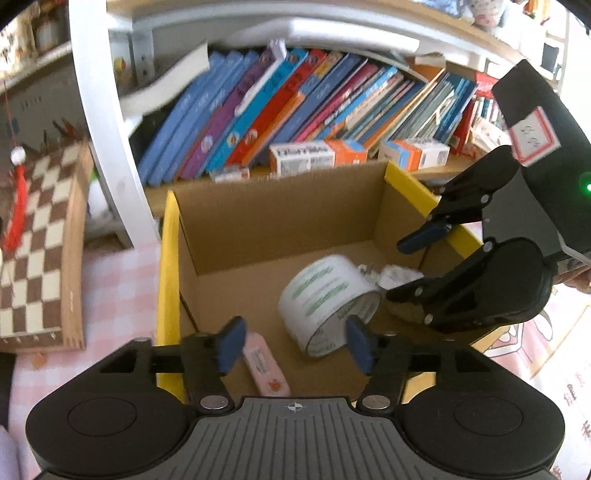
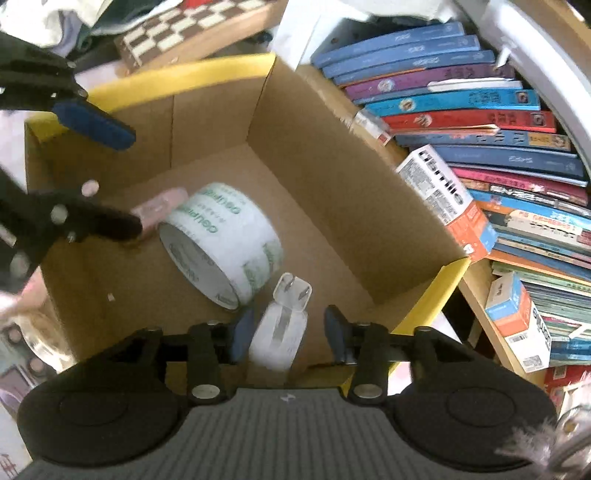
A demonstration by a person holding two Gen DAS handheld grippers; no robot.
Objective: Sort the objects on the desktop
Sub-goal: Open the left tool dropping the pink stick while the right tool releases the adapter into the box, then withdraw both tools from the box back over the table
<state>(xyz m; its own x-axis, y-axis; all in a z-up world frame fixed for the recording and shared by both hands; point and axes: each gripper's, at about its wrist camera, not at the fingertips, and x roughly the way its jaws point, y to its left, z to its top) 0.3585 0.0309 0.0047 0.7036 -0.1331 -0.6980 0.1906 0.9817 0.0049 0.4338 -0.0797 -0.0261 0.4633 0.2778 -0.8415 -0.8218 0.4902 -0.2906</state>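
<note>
A cardboard box with yellow rims [image 1: 280, 218] [image 2: 332, 177] stands open on the table. Inside lie a white tape roll with green print [image 1: 325, 299] [image 2: 225, 240], a pink case [image 1: 264, 365] [image 2: 159, 203] and a white plug adapter [image 2: 280, 328] [image 1: 399, 275]. My left gripper [image 1: 293, 345] is open over the box's near edge, empty, with the pink case and tape roll below it. My right gripper [image 2: 288, 332] is open above the white adapter, which lies loose between its fingers on the box floor. Each gripper shows in the other's view.
A shelf of leaning books [image 1: 295, 107] [image 2: 498, 147] with orange-white small boxes [image 1: 317, 155] [image 2: 450, 199] stands right behind the box. A wooden chessboard [image 1: 37, 251] [image 2: 184, 26] leans at the left on the pink checked tablecloth [image 1: 118, 295].
</note>
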